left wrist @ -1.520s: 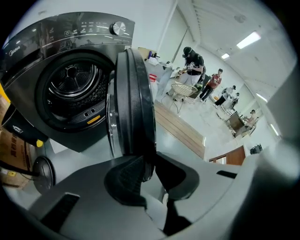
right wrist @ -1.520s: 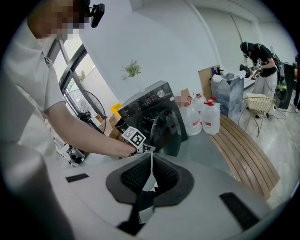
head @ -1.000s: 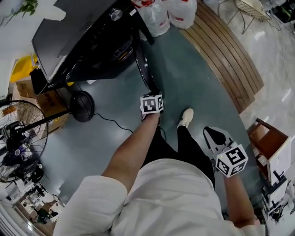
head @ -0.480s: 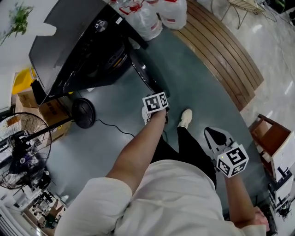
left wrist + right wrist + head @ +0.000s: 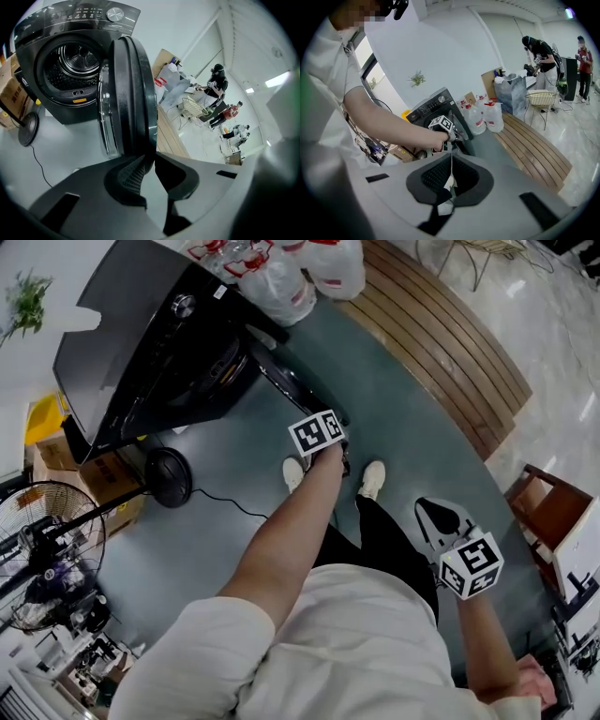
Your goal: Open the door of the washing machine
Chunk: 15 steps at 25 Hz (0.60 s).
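Between the jaws of left gripper (image 5: pixel 149 158): rim of door (image 5: pixel 129 93), pinched, swung wide open. Beyond, left of that gripper: washing machine (image 5: pixel 56 28), drum (image 5: pixel 75 65) showing bare steel. Right gripper (image 5: pixel 451 159): pressed together, empty, well apart from door.

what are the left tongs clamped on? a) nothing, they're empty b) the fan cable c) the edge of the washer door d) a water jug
c: in the left gripper view the left tongs close on the rim of the washing machine door, which stands swung open with the drum exposed behind it.
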### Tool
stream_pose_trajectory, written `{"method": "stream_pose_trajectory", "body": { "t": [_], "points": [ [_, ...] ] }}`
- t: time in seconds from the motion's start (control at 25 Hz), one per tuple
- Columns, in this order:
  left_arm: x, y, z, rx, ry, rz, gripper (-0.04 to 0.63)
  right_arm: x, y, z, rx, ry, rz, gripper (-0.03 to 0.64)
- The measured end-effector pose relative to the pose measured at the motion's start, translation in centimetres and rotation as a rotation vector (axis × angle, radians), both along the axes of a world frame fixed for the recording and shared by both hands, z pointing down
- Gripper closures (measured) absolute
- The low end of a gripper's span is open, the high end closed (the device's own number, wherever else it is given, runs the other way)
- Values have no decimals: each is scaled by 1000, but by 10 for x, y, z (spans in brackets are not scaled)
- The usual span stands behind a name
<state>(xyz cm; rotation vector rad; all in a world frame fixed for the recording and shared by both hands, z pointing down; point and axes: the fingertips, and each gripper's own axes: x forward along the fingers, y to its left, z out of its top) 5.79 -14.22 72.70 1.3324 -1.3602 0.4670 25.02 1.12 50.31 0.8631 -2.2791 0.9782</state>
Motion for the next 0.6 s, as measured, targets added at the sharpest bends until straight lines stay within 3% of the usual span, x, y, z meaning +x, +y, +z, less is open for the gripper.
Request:
{"method": "stream_pose_trajectory", "body": {
  "t": [0.6],
  "points": [
    [44, -50, -2, 1, 73, -122, 520, 33, 4, 15, -62, 27, 7, 598]
  ]
}}
